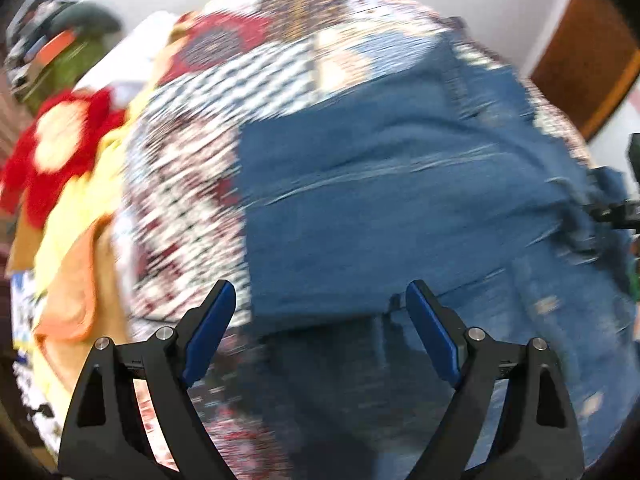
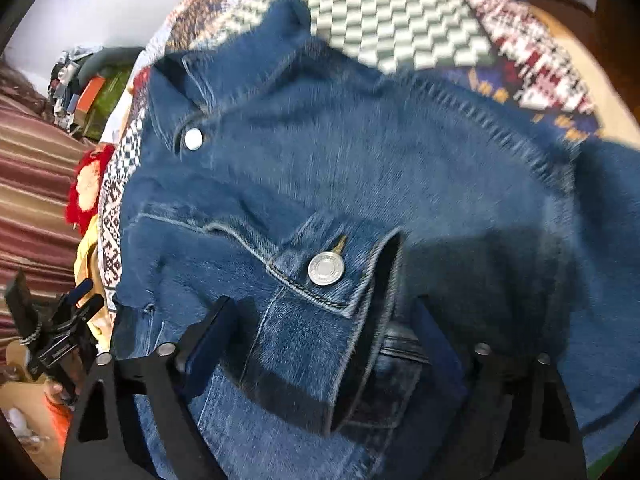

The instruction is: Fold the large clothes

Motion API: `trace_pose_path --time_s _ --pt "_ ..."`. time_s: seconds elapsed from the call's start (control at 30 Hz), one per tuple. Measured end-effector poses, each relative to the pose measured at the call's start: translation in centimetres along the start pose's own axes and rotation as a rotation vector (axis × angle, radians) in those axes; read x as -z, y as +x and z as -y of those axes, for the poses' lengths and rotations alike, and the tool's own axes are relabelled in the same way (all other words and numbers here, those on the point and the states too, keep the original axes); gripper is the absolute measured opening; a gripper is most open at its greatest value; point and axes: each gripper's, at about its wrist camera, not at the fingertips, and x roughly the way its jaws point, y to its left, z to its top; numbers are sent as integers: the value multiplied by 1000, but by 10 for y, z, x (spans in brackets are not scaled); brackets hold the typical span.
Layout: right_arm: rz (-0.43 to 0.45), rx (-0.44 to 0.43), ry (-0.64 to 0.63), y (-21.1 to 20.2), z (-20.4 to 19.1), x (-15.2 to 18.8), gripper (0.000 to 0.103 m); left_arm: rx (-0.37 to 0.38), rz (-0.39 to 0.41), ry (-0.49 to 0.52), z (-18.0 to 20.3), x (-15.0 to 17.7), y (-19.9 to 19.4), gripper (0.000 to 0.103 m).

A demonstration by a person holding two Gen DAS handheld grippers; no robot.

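A blue denim jacket (image 1: pixel 400 184) lies on a patterned patchwork bedspread (image 1: pixel 192 152). In the right wrist view the jacket (image 2: pixel 360 168) fills the frame, with its collar at upper left and a sleeve cuff with a silver button (image 2: pixel 326 268) lying across the front. My left gripper (image 1: pixel 320 316) is open and empty, just above the jacket's near edge. My right gripper (image 2: pixel 320 344) is open, its jaws either side of the cuff, not closed on it. The left gripper (image 2: pixel 60 332) shows at the left edge of the right wrist view.
A red and cream flower cushion (image 1: pixel 60 140) and yellow and orange cloths (image 1: pixel 80 240) lie left of the bedspread. A green bag and clutter (image 1: pixel 68 52) sit at the far left. A wooden door (image 1: pixel 588 48) stands at upper right. A striped rug (image 2: pixel 32 184) lies on the left.
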Motion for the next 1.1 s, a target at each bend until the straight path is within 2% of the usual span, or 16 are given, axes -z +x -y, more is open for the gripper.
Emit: trace_pose_path --time_s 0.1,0.17,0.2,0.27,0.37,0.5,0.6,0.73,0.8,0.93,1.1 --pt "19 12 -34 9 -13 7 85 -7 -29 -47 -26 20 11 87" --pt "30 41 -71 12 -23 9 65 2 -57 -72 -34 32 22 87" --pt "35 65 -93 14 -29 9 59 -3 -74 -83 -36 36 29 87" --pt "47 74 -97 12 -34 7 34 4 -91 -105 -37 39 38 87" --pt "83 72 -95 -1 -39 1 24 -10 -82 -156 -39 36 47 87" --pt "206 78 -126 -40 -48 -4 21 -70 -52 -217 -44 27 47 87" --pt "293 45 -152 -78 -54 -6 21 -93 -22 -213 -48 22 38 87" --pt "358 110 -222 -103 -62 0 21 -104 24 -186 -45 23 21 87" --pt "335 141 -230 -97 -58 1 21 -131 31 -165 -40 25 15 87" --pt "257 228 -229 -62 -37 5 21 -152 -1 -131 -34 29 19 87" --pt "165 241 -153 -24 -3 8 22 -125 -13 -162 -39 34 22 87"
